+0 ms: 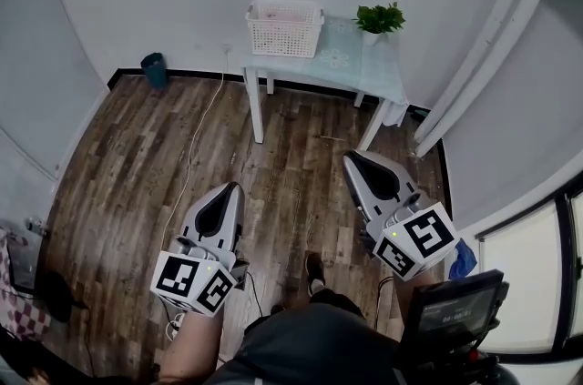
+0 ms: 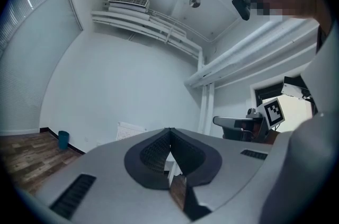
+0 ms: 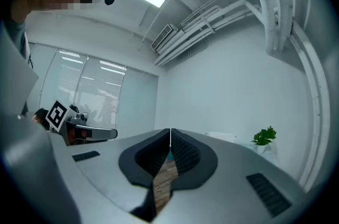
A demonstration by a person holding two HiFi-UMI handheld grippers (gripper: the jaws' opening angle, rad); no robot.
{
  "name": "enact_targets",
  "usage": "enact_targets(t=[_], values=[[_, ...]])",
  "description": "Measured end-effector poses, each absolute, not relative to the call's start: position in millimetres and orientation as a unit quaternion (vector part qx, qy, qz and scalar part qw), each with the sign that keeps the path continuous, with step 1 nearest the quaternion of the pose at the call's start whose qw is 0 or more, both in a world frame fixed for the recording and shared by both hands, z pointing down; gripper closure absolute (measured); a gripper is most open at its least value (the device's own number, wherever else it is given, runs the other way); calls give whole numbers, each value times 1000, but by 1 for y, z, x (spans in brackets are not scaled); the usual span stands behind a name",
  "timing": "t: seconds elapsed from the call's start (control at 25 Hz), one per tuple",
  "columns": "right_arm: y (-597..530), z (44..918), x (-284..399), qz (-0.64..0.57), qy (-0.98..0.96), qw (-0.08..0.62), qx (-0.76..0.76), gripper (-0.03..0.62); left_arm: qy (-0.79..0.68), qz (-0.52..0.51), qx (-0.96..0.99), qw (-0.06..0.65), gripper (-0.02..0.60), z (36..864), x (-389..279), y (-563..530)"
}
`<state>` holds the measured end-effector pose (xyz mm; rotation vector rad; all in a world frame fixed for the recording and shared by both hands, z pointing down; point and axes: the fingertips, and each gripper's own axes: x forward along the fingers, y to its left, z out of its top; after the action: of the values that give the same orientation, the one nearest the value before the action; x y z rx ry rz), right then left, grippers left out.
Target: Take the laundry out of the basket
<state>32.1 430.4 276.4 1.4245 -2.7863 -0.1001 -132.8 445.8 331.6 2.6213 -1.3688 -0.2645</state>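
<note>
A white lattice laundry basket (image 1: 284, 27) stands on the left end of a small pale table (image 1: 355, 69) against the far wall; pinkish laundry shows faintly through its top. The basket also peeks over the left gripper's body (image 2: 130, 131). My left gripper (image 1: 229, 188) and right gripper (image 1: 352, 157) are held low over the wooden floor, well short of the table. Both are shut with nothing between the jaws, as seen in the left gripper view (image 2: 169, 130) and the right gripper view (image 3: 170, 131).
A potted green plant (image 1: 379, 19) stands on the table's right end, seen too as a plant (image 3: 264, 136) in the right gripper view. A teal bin (image 1: 154, 69) sits by the left wall. A white cable (image 1: 196, 137) runs across the floor. White pipes (image 1: 483, 46) rise at the right.
</note>
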Motion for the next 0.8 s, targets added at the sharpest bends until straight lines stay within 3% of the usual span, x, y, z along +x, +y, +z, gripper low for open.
enact_targets(t=[0.52, 0.8], values=[[298, 262, 79, -37, -898, -26, 437, 576, -492, -70, 865, 68, 574, 313, -91, 322], [224, 270, 136, -58, -903, -18, 425, 576, -490, -64, 868, 52, 574, 305, -28, 239]])
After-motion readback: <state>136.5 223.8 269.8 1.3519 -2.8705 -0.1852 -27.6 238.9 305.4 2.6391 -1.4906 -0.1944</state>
